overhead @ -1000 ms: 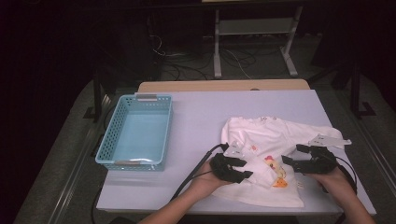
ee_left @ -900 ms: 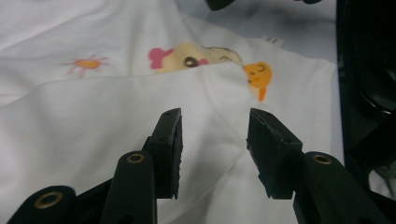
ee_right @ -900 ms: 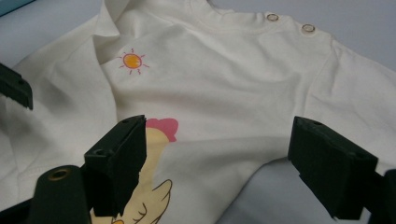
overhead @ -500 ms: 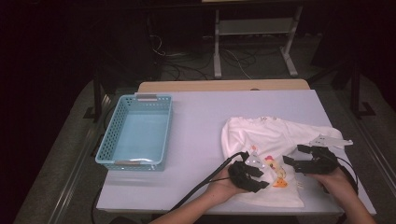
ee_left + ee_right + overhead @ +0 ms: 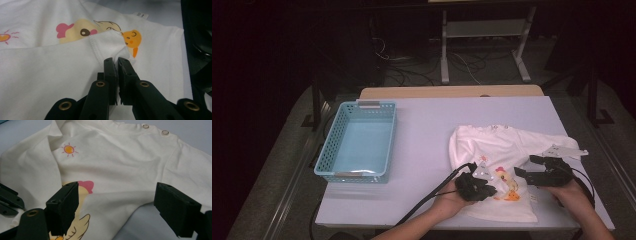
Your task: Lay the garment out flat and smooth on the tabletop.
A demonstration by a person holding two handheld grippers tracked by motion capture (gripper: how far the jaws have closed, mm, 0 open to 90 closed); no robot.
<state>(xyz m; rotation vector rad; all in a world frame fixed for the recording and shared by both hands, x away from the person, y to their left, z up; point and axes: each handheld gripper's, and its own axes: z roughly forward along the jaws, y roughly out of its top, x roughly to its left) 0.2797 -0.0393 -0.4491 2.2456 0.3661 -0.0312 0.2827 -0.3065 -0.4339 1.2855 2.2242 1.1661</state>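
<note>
1. Basket: pale blue plastic, rectangular, with perforated walls. It sits empty at the table's left, well apart from the work, probably waiting to receive the folded garment.
2. Left gripper: its jaws have just been closing and are now clamped on a folded edge of the shirt, with the cloth pinched between the pads. The grip sits at a seamed hem, which looks like a good spot from which to lift or fold the fabric over.
3. Shirt: a small white cotton top, soft and lightly creased, lying flat on the table's right half near the front edge. It carries a printed cartoon chick in yellow, pink and orange, a little sun, and metal snaps on one shoulder.
4. Right gripper: jaws spread wide, with nothing between them. It hovers just over the shirt's right side, seemingly ready to take a second hold.
</note>
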